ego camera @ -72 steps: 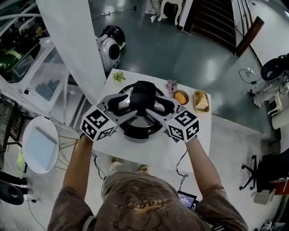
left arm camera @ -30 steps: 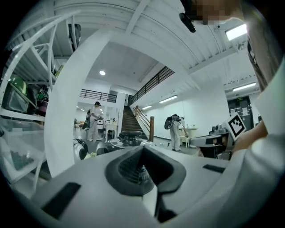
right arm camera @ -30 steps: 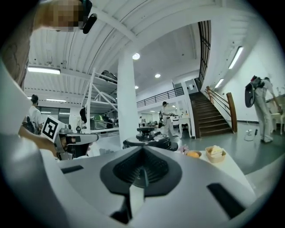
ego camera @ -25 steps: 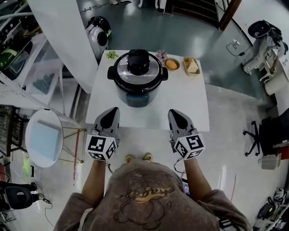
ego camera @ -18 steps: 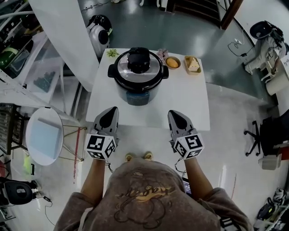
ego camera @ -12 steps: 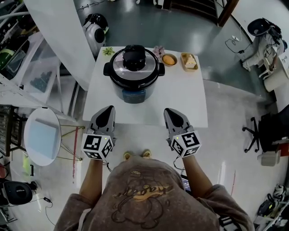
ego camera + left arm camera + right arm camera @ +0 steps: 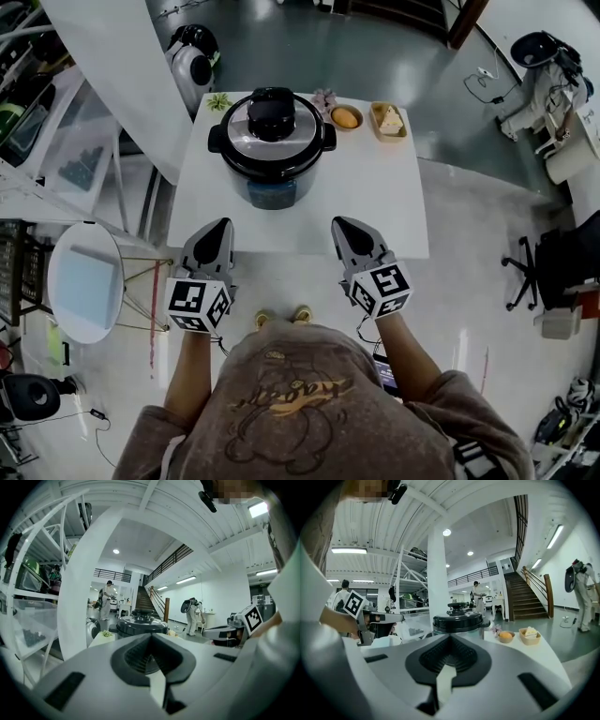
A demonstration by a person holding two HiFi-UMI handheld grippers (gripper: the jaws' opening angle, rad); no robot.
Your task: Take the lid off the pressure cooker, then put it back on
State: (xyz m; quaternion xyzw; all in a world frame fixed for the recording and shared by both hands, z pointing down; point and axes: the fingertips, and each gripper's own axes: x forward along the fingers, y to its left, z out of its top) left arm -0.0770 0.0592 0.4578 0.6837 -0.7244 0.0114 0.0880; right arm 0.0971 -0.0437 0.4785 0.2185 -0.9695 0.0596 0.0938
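Note:
The black pressure cooker [image 7: 272, 150] stands at the back middle of the white table [image 7: 375, 202]. Its steel-topped lid [image 7: 246, 129] with the black knob [image 7: 272, 101] sits on it. My left gripper [image 7: 218, 230] and right gripper [image 7: 341, 227] hover side by side over the table's front edge, well short of the cooker. Both are shut with nothing between their jaws. The left gripper view shows the cooker [image 7: 141, 623] straight ahead beyond the shut left gripper [image 7: 151, 637]. In the right gripper view the cooker [image 7: 460, 620] stands beyond the shut right gripper [image 7: 450, 639].
Behind and right of the cooker are a small bowl with an orange item [image 7: 346, 117] and a tray with a yellow piece [image 7: 389, 120]. A green sprig [image 7: 218, 101] lies at the back left. A white pillar [image 7: 122, 75] and a round side table [image 7: 84, 281] stand left.
Both grippers were on the cooker's lid in the oldest frame and have since drawn back to the table's front edge. Over the last second they have hardly shifted.

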